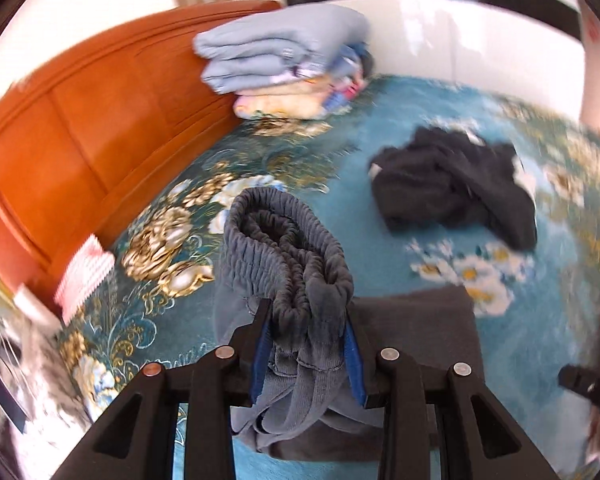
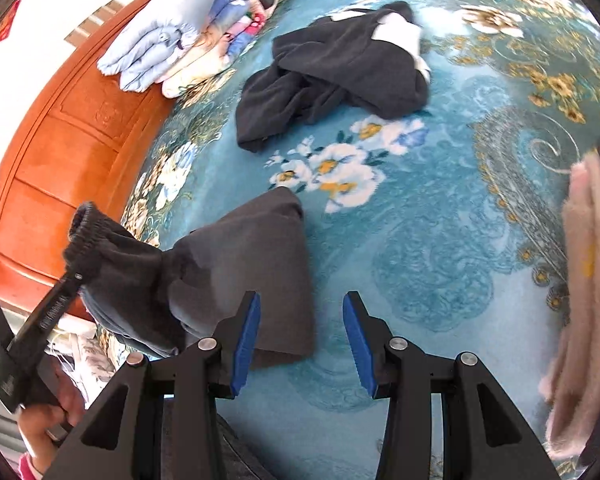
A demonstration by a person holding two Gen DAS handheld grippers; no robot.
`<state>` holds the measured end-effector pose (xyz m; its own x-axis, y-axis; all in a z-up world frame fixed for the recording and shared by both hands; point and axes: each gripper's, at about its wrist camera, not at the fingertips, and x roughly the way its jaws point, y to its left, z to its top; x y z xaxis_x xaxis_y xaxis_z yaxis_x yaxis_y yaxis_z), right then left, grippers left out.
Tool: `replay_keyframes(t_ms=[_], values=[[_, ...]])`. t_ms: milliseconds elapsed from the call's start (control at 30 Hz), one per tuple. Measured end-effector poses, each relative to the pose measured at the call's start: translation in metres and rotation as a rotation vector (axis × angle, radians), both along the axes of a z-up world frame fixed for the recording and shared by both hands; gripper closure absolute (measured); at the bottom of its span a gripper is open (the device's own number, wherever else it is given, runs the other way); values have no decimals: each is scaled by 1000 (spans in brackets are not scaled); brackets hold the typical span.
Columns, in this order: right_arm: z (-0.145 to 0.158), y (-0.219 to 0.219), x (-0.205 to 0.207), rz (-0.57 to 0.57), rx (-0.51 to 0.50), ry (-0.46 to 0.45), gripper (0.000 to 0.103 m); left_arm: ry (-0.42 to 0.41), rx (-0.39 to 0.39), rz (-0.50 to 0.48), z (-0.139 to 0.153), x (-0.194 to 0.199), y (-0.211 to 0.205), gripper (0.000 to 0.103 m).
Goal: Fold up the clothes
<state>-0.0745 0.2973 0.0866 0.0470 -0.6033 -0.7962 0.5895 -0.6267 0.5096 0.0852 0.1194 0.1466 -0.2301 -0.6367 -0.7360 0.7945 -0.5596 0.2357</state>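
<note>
My left gripper [image 1: 306, 322] is shut on the elastic waistband of grey pants [image 1: 296, 252] and lifts that end off the bed. In the right wrist view the same grey pants [image 2: 244, 256] hang from the left gripper [image 2: 74, 266] at the left, their folded part lying on the blue floral bedspread [image 2: 440, 220]. My right gripper [image 2: 300, 320] is open and empty, just above the bedspread beside the pants' right edge. A crumpled black garment [image 2: 332, 68] with white patches lies farther back; it also shows in the left wrist view [image 1: 452, 184].
An orange wooden headboard [image 1: 80, 128] runs along the left. A stack of folded blankets [image 1: 284, 60] sits against it at the back. A pink furry item [image 2: 584, 300] hangs at the right edge. A pink checked cloth [image 1: 84, 280] lies by the headboard.
</note>
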Motion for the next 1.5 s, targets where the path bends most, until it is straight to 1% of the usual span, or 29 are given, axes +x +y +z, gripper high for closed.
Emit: replay_keyframes(t_ms=[200,267,300,333,467,533,567,600,733,767,833,900,933,1000,1067,1100,1133,1167,1233,1267,1300,1400,1433,1500], values=[[-3,22,-15,-35,25,23,58,-146,-12,-41,-24,-39,25,68],[-4,28,-21,-53,26,17,58,-186,-9,-51,-31,-49,32,64],[-4,31,-24,-63,27,16,58,-194,2,-54,-34,-52,34,61],[-5,33,-27,-72,28,14,58,-200,9,-61,-36,-54,36,60],[-5,37,-30,-83,29,22,58,-213,26,-106,-42,-60,47,56],[-6,39,-30,-82,29,26,58,-197,27,-138,-40,-60,53,54],[-7,39,-30,-84,31,24,58,-189,29,-157,-38,-61,57,52],[-8,40,-30,-86,33,22,58,-180,33,-180,-37,-63,62,47],[-7,41,-30,-90,23,11,58,-138,46,-274,-30,-63,78,45],[-4,41,-30,-86,16,16,58,-120,51,-289,-28,-60,79,45],[2,42,-29,-75,-5,27,58,-64,65,-278,-19,-49,74,45],[8,40,-28,-54,-32,32,56,17,101,-213,-9,-27,57,44],[9,37,-26,-39,-45,30,56,70,135,-156,-7,-11,43,44],[9,28,-20,6,-61,11,56,190,227,-9,-5,27,9,41],[5,14,-11,63,-72,-16,54,322,344,157,-13,71,-24,40],[2,5,-6,95,-76,-33,48,383,396,232,-19,93,-36,40],[-1,-3,-1,125,-80,-49,45,436,437,297,-27,113,-46,40],[-4,-13,4,153,-88,-68,40,485,468,351,-34,131,-53,40],[-11,-37,14,206,-109,-106,37,555,485,403,-43,153,-57,40],[-15,-48,19,226,-114,-119,32,588,489,422,-47,161,-57,40],[-18,-58,22,244,-118,-130,26,620,494,442,-50,170,-58,40],[-25,-89,26,270,-142,-148,25,718,506,501,-61,196,-60,40],[-28,-97,26,276,-145,-162,25,733,502,508,-63,200,-61,40],[-38,-115,26,285,-151,-208,24,732,484,497,-61,201,-63,40]])
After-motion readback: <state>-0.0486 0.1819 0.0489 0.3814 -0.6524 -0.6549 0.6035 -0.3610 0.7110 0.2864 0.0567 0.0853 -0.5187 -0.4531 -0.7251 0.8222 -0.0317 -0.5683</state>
